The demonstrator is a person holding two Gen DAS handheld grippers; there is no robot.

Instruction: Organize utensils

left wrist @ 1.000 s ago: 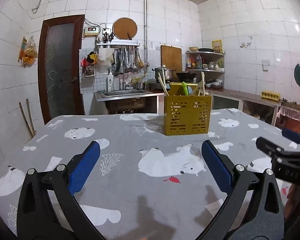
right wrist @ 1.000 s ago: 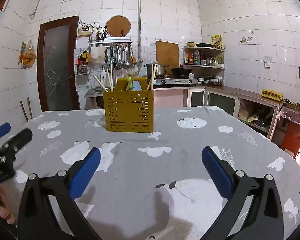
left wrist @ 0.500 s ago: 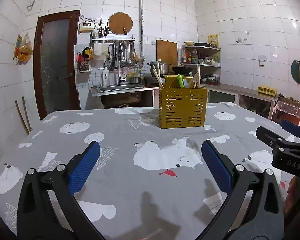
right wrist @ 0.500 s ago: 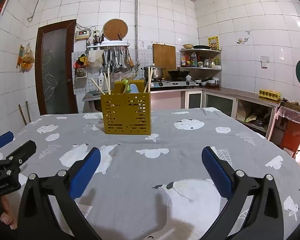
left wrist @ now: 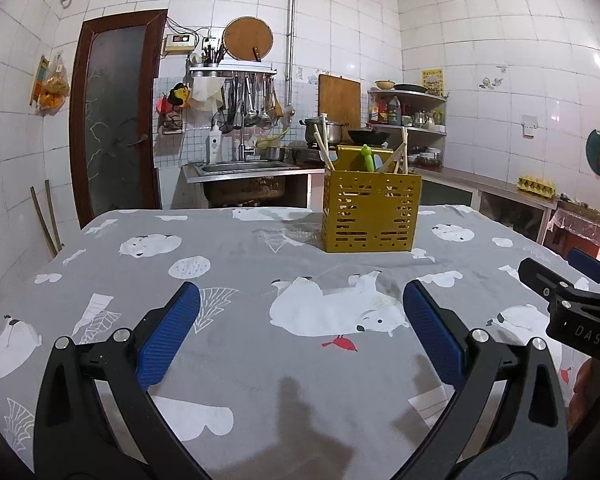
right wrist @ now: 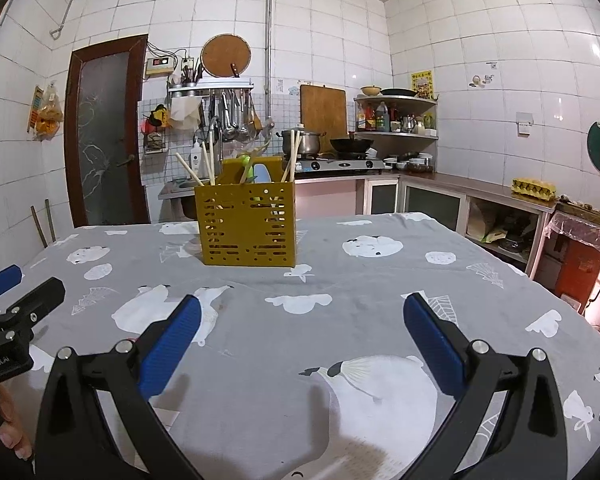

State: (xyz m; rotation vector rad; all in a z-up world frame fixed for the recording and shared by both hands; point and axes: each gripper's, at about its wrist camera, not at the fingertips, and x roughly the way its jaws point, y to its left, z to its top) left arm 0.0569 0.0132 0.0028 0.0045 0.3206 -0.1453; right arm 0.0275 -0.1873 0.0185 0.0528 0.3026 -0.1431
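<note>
A yellow perforated utensil holder [left wrist: 371, 212] stands upright on the table, far ahead of both grippers; it also shows in the right wrist view [right wrist: 247, 227]. Wooden chopsticks [left wrist: 324, 148] and a green utensil [left wrist: 367, 157] stick out of it. My left gripper [left wrist: 302, 336] is open and empty, low over the cloth. My right gripper [right wrist: 302, 338] is open and empty too. Each gripper shows at the edge of the other's view: the right gripper [left wrist: 568, 296], the left gripper [right wrist: 12, 316].
The table has a grey cloth with polar bear prints [left wrist: 260, 264]. Behind it are a sink [left wrist: 240, 172], hanging ladles, a stove with a pot and wok [right wrist: 340, 148], and a counter along the right wall [right wrist: 500, 196].
Both grippers have tilted and drawn back slightly, so the holder sits lower and a bit farther in each view. Both stay open and empty.
</note>
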